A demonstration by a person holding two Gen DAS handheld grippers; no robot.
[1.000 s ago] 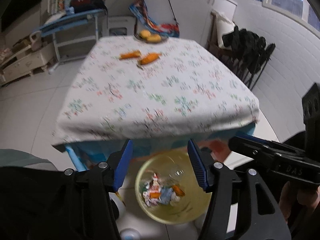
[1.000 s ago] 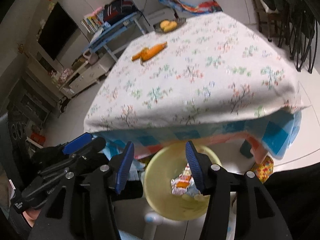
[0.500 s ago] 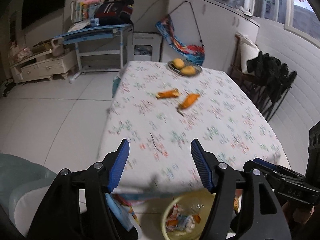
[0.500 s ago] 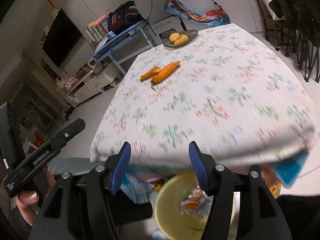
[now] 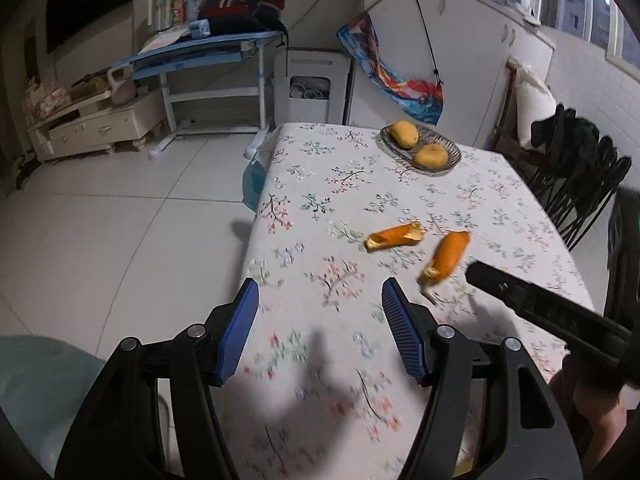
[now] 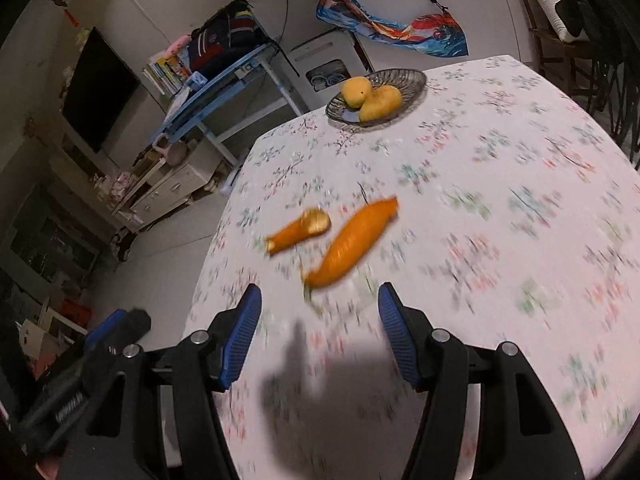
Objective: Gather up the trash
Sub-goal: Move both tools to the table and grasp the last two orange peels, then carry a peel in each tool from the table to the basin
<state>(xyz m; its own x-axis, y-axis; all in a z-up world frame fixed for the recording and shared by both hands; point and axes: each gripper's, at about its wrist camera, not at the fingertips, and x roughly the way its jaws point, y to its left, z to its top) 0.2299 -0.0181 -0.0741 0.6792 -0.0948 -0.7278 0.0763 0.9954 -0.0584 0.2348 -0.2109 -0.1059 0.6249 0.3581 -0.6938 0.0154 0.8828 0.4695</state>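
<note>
Both your left tool [image 5: 318, 332] and right tool [image 6: 319, 334] gape empty; two orange peels [image 6: 352, 242] remain on the table [image 6: 500, 240].

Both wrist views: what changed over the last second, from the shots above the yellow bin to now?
Both tools, left tool and right tool, swung up from over the bin to above the table, facing the two orange wrappers. The bin has dropped out of view. Neither tool took hold of anything; both are open and empty. The wrappers and the fruit dish stayed put.
</note>
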